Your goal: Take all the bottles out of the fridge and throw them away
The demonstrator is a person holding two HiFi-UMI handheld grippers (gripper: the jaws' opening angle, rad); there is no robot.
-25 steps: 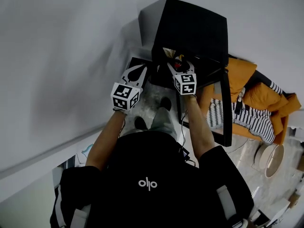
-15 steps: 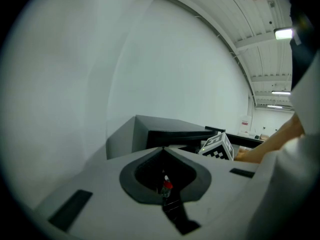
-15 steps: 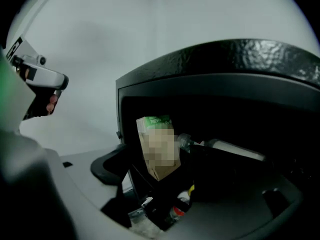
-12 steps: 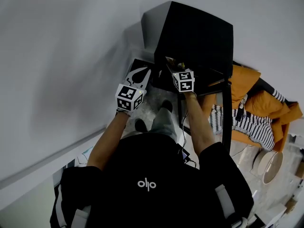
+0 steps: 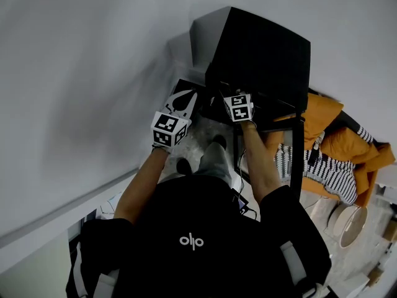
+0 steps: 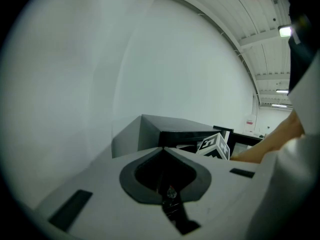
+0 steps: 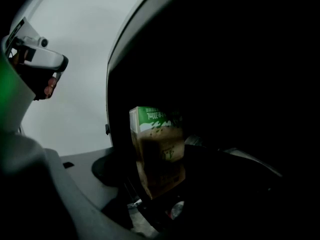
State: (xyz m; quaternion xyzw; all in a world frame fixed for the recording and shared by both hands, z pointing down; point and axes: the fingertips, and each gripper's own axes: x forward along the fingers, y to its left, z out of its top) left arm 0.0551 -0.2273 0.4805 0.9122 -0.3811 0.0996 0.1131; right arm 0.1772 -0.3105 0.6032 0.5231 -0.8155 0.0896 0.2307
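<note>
A black mini fridge stands against the wall with its door swung open to the right. My right gripper reaches into the dark inside; the head view shows only its marker cube. A green-and-brown drink carton stands tilted between its jaws, which have just been closing. I see no pad pressing on it. Something shiny lies low behind the carton. My left gripper hovers left of the fridge, shut and empty. No bottle shows clearly.
A white wall runs along the left. The person's feet stand right in front of the fridge. An orange seat with a striped cushion and a round pale tub sit to the right. A dark square thing lies under the left gripper.
The right gripper has gone deeper into the fridge, so its jaws and the things in front of them no longer show from above. The left gripper has shifted slightly toward the fridge.
</note>
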